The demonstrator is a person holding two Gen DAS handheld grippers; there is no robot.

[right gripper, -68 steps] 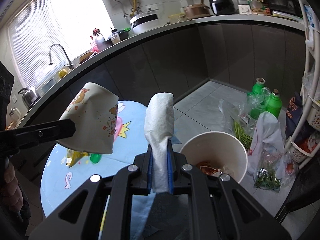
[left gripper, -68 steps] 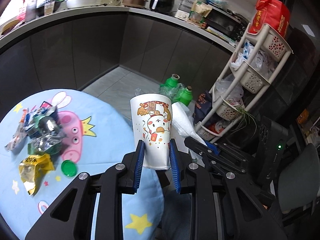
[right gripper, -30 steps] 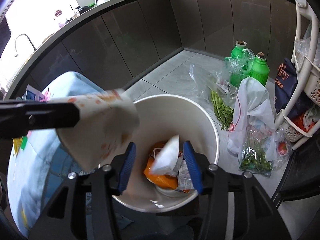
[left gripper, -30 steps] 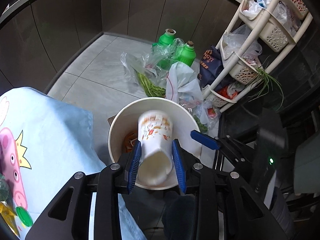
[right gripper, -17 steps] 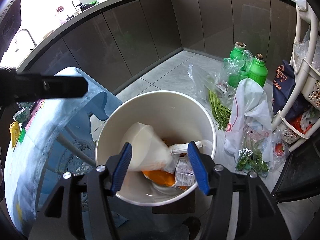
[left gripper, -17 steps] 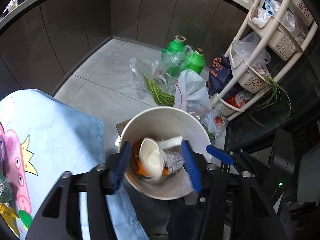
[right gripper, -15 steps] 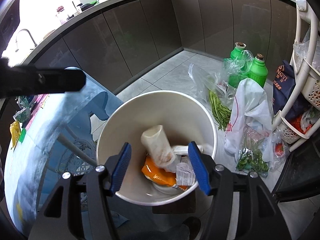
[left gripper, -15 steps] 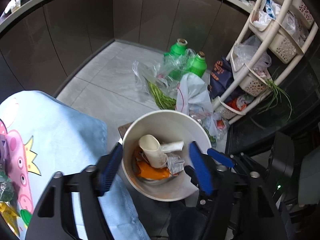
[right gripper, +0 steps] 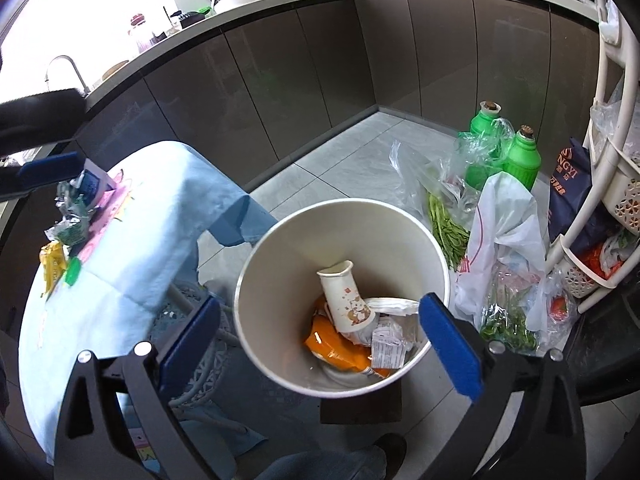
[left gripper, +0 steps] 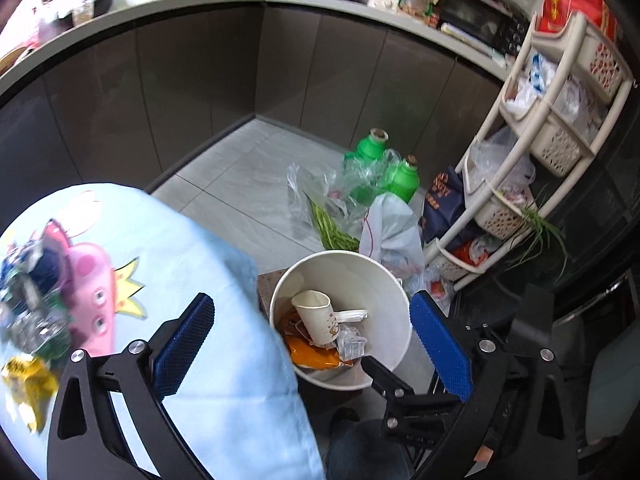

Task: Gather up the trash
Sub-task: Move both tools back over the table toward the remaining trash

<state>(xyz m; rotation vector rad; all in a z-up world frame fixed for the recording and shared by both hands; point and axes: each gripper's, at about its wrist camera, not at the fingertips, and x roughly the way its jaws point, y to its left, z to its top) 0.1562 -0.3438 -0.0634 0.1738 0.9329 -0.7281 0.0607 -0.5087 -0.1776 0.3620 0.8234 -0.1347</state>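
A white trash bin (left gripper: 360, 276) (right gripper: 340, 232) stands on the floor beside the blue-clothed table (left gripper: 180, 248) (right gripper: 160, 216). In it lie a printed paper cup (left gripper: 318, 316) (right gripper: 346, 300), a white tissue (left gripper: 352, 314) (right gripper: 390, 306) and an orange wrapper (left gripper: 312, 354) (right gripper: 340, 346). My left gripper (left gripper: 312, 299) and right gripper (right gripper: 320, 302) hover above the bin. The jaws of both are opening wide, with nothing between them. Crumpled wrappers (left gripper: 28, 312) (right gripper: 72, 216), a yellow packet (left gripper: 28, 376) (right gripper: 52, 260) and a green cap (right gripper: 74, 272) lie on the table.
Two green bottles (left gripper: 372, 152) (right gripper: 520, 156), plastic bags with greens (right gripper: 448, 228) and a white bag (right gripper: 504, 232) sit on the floor behind the bin. A white basket rack (left gripper: 540, 140) stands at the right. Dark cabinets run along the back.
Both grippers opened and dropped the paper cup and the tissue into the bin. Both then rose, and the left view swung back towards the table.
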